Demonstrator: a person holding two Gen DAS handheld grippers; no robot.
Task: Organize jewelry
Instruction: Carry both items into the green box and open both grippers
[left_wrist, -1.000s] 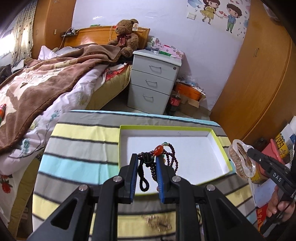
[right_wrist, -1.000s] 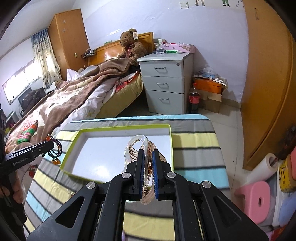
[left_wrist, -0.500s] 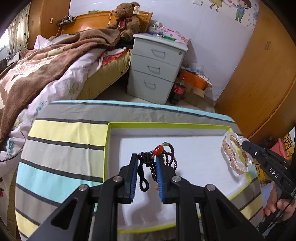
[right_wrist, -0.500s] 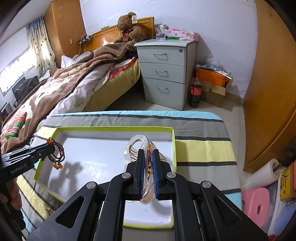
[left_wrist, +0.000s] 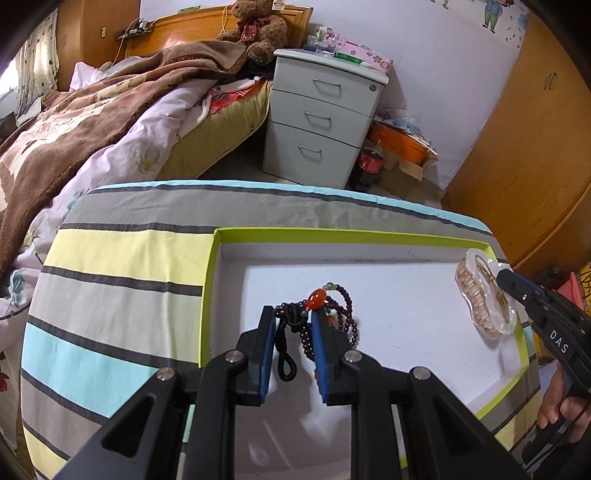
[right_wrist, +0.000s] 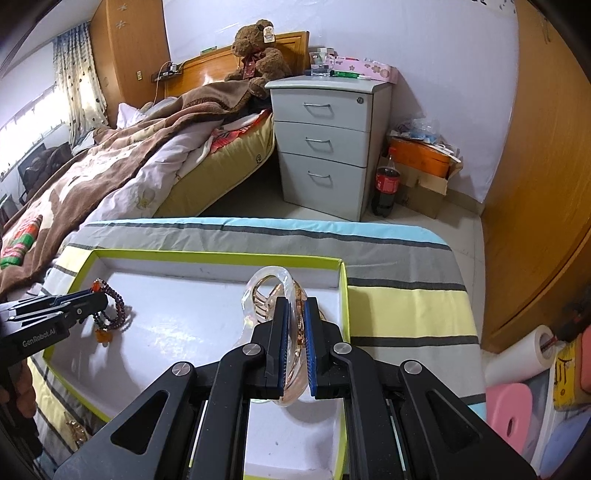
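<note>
A white tray with a lime-green rim (left_wrist: 369, 233) (right_wrist: 221, 255) lies on the striped table. My left gripper (left_wrist: 292, 325) is shut on a dark beaded bracelet with an orange bead (left_wrist: 317, 297) and holds it low over the tray's left part; it also shows in the right wrist view (right_wrist: 110, 306). My right gripper (right_wrist: 295, 317) is shut on a clear pinkish hair claw (right_wrist: 271, 284) over the tray's right part; the claw also shows in the left wrist view (left_wrist: 484, 299).
A striped cloth (left_wrist: 122, 258) covers the table. A small gold piece (right_wrist: 75, 430) lies on the cloth in front of the tray. Beyond the table stand a bed (right_wrist: 122, 158), a grey drawer unit (right_wrist: 325, 140) and a cola bottle (right_wrist: 386, 184).
Both grippers have moved forward and lower over the tray with their items still held. The bracelet and hair claw now hang close to the tray floor.
</note>
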